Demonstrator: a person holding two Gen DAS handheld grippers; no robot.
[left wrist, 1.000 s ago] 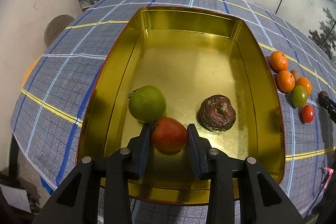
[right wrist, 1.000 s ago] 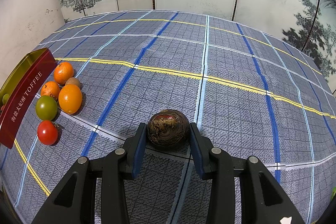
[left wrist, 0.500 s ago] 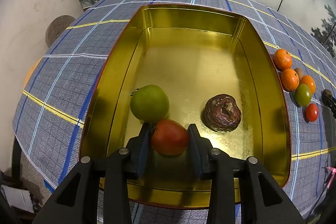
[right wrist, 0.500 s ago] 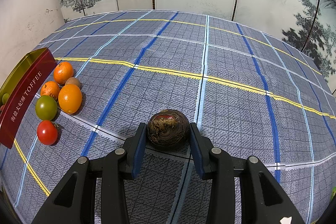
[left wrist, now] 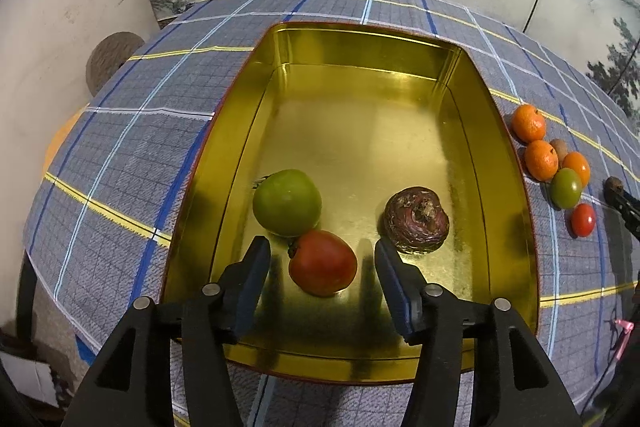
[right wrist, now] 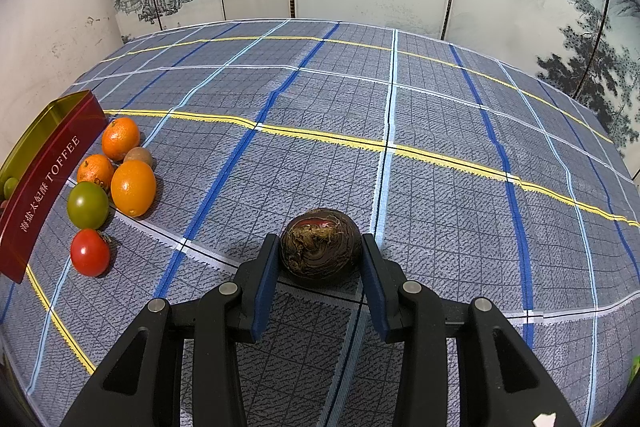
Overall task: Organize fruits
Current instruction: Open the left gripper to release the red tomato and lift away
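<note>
Left claw (left wrist: 322, 259): jaws opening over the near end of the gold tin (left wrist: 506, 195). The red tomato (left wrist: 322, 263) lies between the pads on the tin floor, gaps showing on both sides, so I no longer pinch it. It sits against the green tomato (left wrist: 287, 202), toward the tin's near left corner; I judge the contact helps keep it from rolling on the smooth metal. A dark wrinkled fruit (left wrist: 417, 219) lies apart, toward the near right wall. The far half of the tin is bare, leaving room for the rest.

Right claw (right wrist: 320, 255): both blue pads press the flanks of a dark fibrous fruit (right wrist: 320, 246), low over the checked cloth (right wrist: 440, 115); whether it has left the cloth I cannot tell. Pinching it across its round middle seems the steadiest hold.

Waiting pile: three oranges (right wrist: 133, 188), a green tomato (right wrist: 87, 205), a small red tomato (right wrist: 90, 252) and a small brown fruit (right wrist: 138, 157), clustered just beside the tin's red outer wall, well apart from the right claw.

Judgement: sorting well under way; most fruit is outside the tin.
</note>
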